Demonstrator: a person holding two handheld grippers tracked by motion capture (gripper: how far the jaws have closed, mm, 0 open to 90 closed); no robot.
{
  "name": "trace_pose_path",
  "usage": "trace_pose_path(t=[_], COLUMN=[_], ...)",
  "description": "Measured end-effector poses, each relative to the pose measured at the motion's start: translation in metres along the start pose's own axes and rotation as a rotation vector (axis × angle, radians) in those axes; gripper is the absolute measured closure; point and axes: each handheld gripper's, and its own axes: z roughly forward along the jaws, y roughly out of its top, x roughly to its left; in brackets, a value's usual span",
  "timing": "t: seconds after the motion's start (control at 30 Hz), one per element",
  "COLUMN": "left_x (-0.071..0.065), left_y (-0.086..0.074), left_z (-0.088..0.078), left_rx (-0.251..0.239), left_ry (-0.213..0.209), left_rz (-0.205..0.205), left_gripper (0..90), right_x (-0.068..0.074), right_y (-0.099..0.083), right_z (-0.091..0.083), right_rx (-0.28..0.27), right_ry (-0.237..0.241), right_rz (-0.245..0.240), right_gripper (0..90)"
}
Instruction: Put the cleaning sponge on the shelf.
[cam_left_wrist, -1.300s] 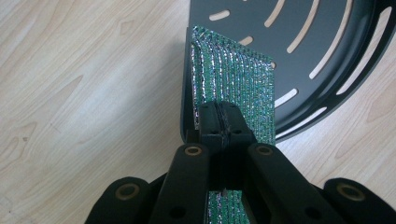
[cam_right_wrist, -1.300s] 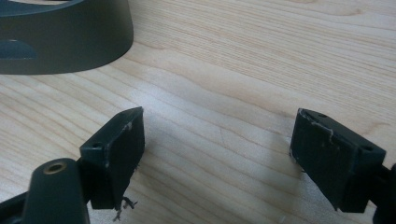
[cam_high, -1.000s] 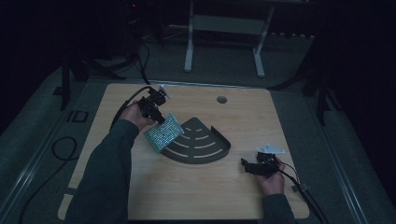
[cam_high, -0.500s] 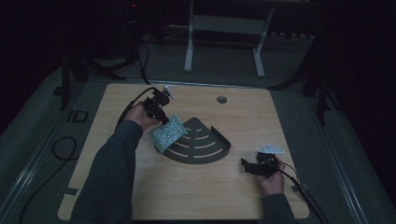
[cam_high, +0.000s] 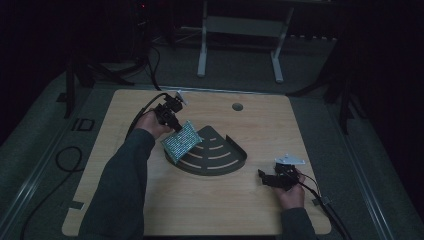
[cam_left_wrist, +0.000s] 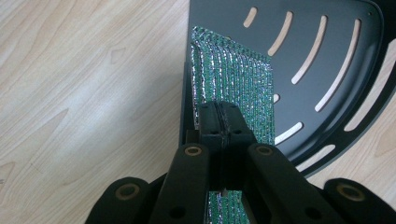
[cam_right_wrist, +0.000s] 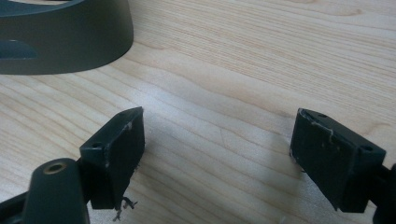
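A green sparkly sponge cloth (cam_high: 182, 141) hangs tilted over the left edge of a dark fan-shaped slotted tray (cam_high: 220, 156) in the middle of the table. My left gripper (cam_high: 171, 119) is shut on the cloth's upper edge. In the left gripper view the closed jaws pinch the green cloth (cam_left_wrist: 233, 84) above the tray (cam_left_wrist: 322, 56), and its lower end reaches down onto the tray floor. My right gripper (cam_high: 266, 179) rests low on the wood at the front right, open, with nothing between its fingers (cam_right_wrist: 116, 149). The tray's curved wall (cam_right_wrist: 65, 42) lies ahead of it.
The wooden table (cam_high: 150, 200) has a round cable hole (cam_high: 237, 106) near its far edge. A cable (cam_high: 142, 107) trails from the left gripper off the table's back left. A metal stand (cam_high: 240, 30) is on the floor beyond the table.
My left gripper has carried the green cloth a little to the right, over the tray's left edge. The right gripper has stayed still.
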Motion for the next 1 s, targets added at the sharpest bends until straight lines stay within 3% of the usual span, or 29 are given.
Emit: trace_pose_path(t=[0.47, 1.0], left_x=[-0.007, -0.006], left_y=[0.013, 0.016], left_z=[0.003, 0.011], left_rx=[-0.014, -0.027], left_ry=[-0.003, 0.001], left_rz=[0.013, 0.011], left_gripper=[90.0, 90.0], right_x=[0.0, 0.0], right_y=[0.0, 0.0], right_z=[0.0, 0.0], right_rx=[0.0, 0.0], right_ry=[0.0, 0.001], right_rz=[-0.002, -0.002], right_gripper=[17.5, 17.5])
